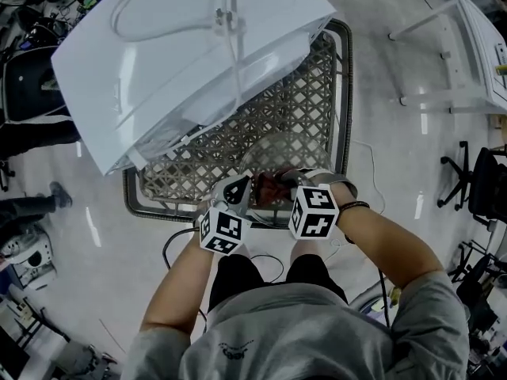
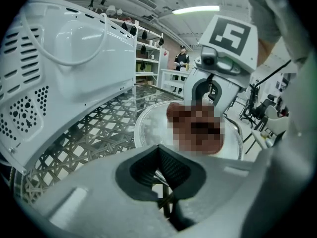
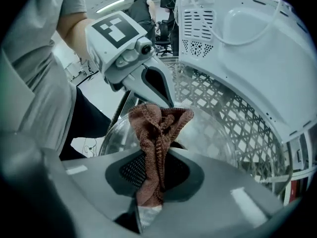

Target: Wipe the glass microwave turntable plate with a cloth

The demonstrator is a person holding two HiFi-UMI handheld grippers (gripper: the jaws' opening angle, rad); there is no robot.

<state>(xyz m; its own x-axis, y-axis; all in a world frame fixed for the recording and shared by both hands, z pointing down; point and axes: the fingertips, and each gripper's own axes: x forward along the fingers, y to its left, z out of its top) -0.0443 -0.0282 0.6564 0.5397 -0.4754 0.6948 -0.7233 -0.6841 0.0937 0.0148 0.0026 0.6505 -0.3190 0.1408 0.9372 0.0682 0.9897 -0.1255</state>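
Glass turntable plate (image 1: 277, 153): I see it flat on the lattice table (image 1: 305, 101). Left gripper (image 2: 161, 155): at the plate's left rim, jaws drawn together; grip on the glass unconfirmed. Right gripper (image 3: 153, 160): over the plate's right side, clamped on a bunched brown cloth (image 3: 158, 125).

Place: a lab or workshop rather than a home.
Floor: a pale, glossy floor (image 1: 380, 117) with loose cables (image 1: 165, 248) lying on it.
Furniture: wheeled office chairs (image 1: 479, 180) and white shelves (image 2: 147, 53) stocked with small gear.
Lighting: a ceiling strip light (image 2: 195, 9).
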